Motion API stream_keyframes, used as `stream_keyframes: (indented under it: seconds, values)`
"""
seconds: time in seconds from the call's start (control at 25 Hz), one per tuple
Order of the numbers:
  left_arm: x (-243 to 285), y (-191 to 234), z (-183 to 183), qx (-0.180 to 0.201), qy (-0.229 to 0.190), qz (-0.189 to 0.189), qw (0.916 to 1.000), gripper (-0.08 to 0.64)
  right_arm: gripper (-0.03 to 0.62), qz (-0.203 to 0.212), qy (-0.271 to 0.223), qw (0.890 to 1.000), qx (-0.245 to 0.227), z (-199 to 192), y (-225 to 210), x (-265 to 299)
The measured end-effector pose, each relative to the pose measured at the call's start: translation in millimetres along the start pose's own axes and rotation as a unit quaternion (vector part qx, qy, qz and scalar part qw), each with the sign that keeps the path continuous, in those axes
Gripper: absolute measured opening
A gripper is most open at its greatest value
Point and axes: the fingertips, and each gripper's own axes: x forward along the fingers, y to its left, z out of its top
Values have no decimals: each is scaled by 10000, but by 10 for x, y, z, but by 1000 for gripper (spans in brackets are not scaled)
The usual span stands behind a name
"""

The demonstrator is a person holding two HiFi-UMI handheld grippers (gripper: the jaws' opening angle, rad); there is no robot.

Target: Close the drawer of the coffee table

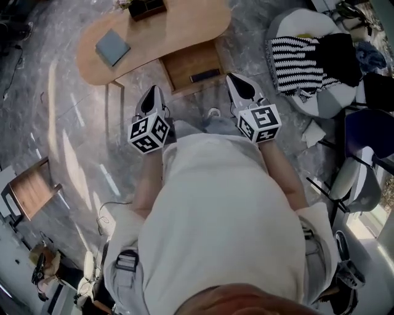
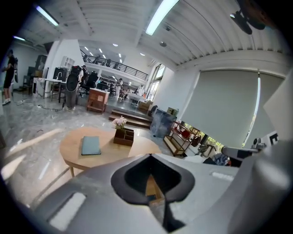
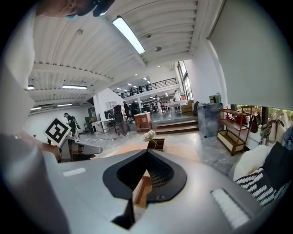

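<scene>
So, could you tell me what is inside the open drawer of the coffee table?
The drawer holds one flat dark item near its front; the rest seen is bare wood. Its back part is hidden under the tabletop.

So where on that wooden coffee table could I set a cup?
The light wooden coffee table is bare at its rounded right end, beyond the dark wooden organiser box. A narrow strip lies between that box and the grey-blue book. Busiest: its left half, and the open drawer holding a dark flat item.
</scene>
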Motion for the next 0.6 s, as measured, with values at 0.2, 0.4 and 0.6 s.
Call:
stream_keyframes:
  seconds: [0.2,0.4,0.6]
  values:
    - [-10,28,-169,-120,-54,378,9992,0,3,239,211,9995,-37,-155,-218,21]
    - [39,157,-382,-229,-25,592,9980,1,2,428,506,9977,-159,-424,-380,168]
    - [110,299,-637,-201,153,783,9966,0,3,498,738,9960,-83,-705,-549,300]
